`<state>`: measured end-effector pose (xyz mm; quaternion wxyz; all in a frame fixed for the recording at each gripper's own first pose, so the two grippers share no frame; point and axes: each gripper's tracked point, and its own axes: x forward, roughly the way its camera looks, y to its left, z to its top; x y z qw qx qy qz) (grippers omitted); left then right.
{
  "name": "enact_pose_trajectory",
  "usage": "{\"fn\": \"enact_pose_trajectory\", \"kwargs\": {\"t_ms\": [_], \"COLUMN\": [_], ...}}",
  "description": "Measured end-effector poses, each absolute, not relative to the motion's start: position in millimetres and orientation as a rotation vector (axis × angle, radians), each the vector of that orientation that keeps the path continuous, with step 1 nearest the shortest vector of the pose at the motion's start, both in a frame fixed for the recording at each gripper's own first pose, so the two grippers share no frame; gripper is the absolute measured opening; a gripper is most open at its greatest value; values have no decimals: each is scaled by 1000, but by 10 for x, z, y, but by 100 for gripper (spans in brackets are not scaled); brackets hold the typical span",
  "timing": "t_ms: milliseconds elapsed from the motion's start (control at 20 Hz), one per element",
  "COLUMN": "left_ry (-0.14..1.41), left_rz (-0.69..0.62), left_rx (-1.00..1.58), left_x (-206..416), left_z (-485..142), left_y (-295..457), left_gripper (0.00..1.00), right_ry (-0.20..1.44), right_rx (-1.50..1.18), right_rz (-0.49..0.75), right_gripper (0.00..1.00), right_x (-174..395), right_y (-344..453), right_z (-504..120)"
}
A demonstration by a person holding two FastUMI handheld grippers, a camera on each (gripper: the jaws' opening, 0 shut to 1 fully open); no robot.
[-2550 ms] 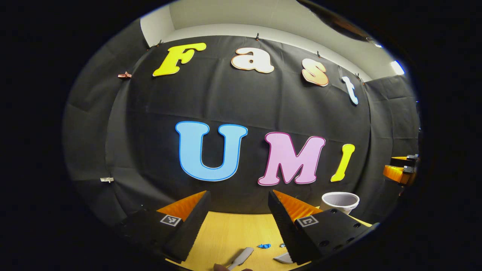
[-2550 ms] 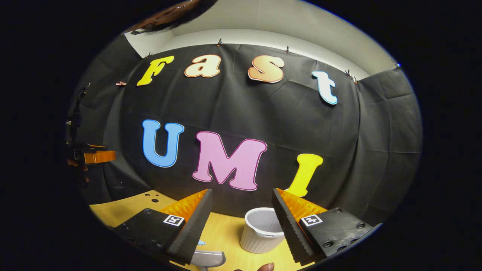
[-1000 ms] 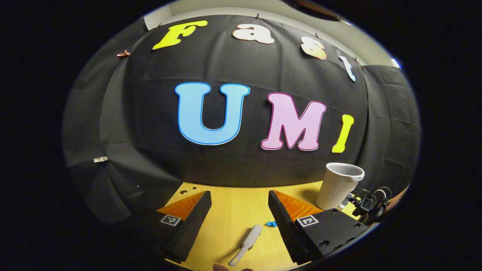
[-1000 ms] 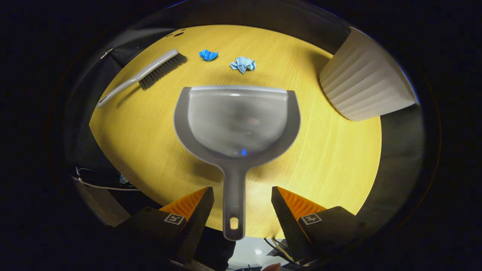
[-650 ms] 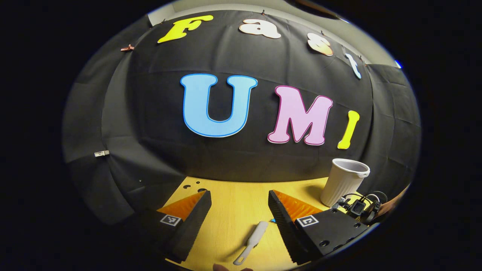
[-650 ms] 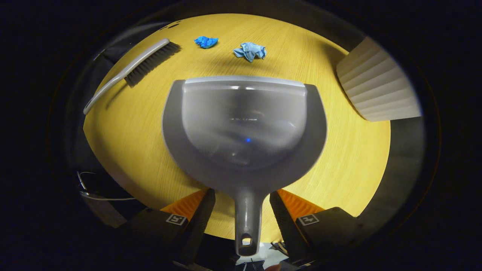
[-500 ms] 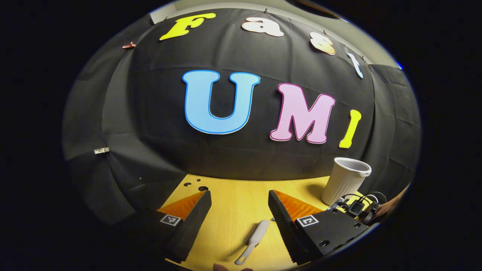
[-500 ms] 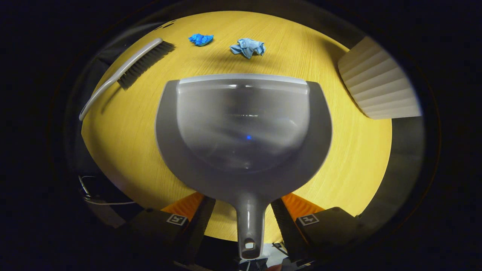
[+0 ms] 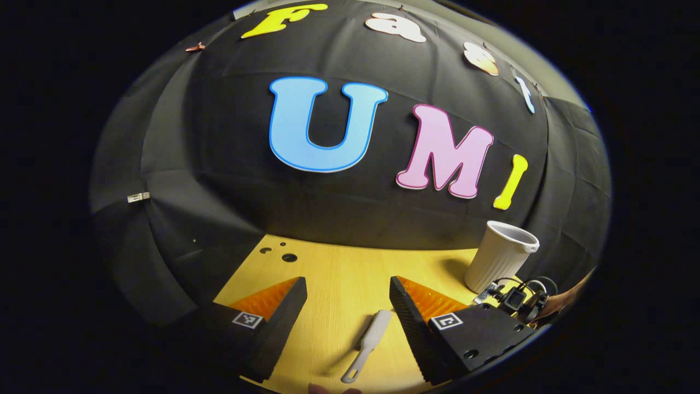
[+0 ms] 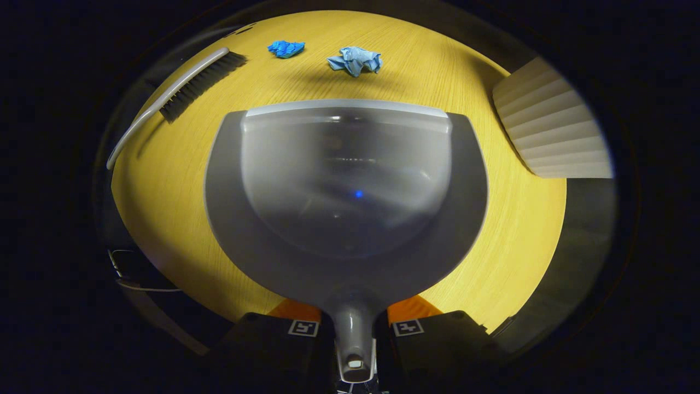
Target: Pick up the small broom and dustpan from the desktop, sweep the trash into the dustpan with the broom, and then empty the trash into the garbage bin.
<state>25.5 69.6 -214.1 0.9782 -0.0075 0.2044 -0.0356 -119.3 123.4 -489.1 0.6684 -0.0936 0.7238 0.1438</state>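
On the yellow wooden bench (image 10: 508,241), the grey dustpan (image 10: 347,186) lies flat near the front edge, and its handle (image 10: 353,339) reaches out over that edge. The right gripper (image 10: 354,328) has its two fingers pressed narrow on both sides of this handle, so it holds the dustpan. Beyond the straight front lip of the dustpan there is open bench, and two crumpled blue paper scraps (image 10: 354,59) lie there, apart from each other and apart from the lip. The small broom (image 10: 180,96) lies to the left of the dustpan, near the left edge of the bench, with dark bristles and a pale curved handle. The ribbed white bin (image 10: 552,137) stands to the right, not touching the dustpan.

From the left gripper view, the left gripper (image 9: 347,312) is spread wide above the bench and holds nothing; the broom (image 9: 369,345) shows between its fingers, lower down on the bench. The bin (image 9: 500,262) stands upright at the far right, close to the black cloth wall (image 9: 219,180). Small round holes (image 9: 287,256) are at the far edge of the bench.
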Motion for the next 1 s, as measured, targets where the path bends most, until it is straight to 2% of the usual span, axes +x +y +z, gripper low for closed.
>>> {"fn": "enact_pose_trajectory", "kwargs": {"t_ms": [100, 250, 350, 400, 450, 500, 750, 1000], "left_ry": [512, 757, 927, 990, 1034, 1080, 1297, 1391], "left_rz": [-120, -251, -276, -275, -276, -289, -307, -285], "left_rx": [5, 10, -15, -6, 32, 87, 235, 309], "left_x": [259, 124, -15, -46, -68, -74, -252, -264], "left_z": [-2425, -2985, -3387, -3547, -3660, -3776, -4280, -4507], "left_y": [601, 364, 315, 329, 352, 363, 424, 533], "left_gripper": [96, 96, 92, 96, 92, 96, 95, 93], "right_ry": [1615, 1591, 1580, 1570, 1563, 1558, 1544, 1526], "right_rx": [-201, -190, -177, -173, -170, -166, -174, -148], "right_rz": [325, 331, 328, 329, 328, 327, 331, 329], "right_gripper": [34, 34, 34, 34, 34, 34, 34, 34], "right_x": [-1192, -1157, -1136, -1116, -1101, -1095, -1076, -1058], "right_y": [1188, 1114, 1049, 1018, 985, 954, 862, 870], "right_z": [-4841, -4795, -4780, -4779, -4768, -4767, -4793, -4764]}}
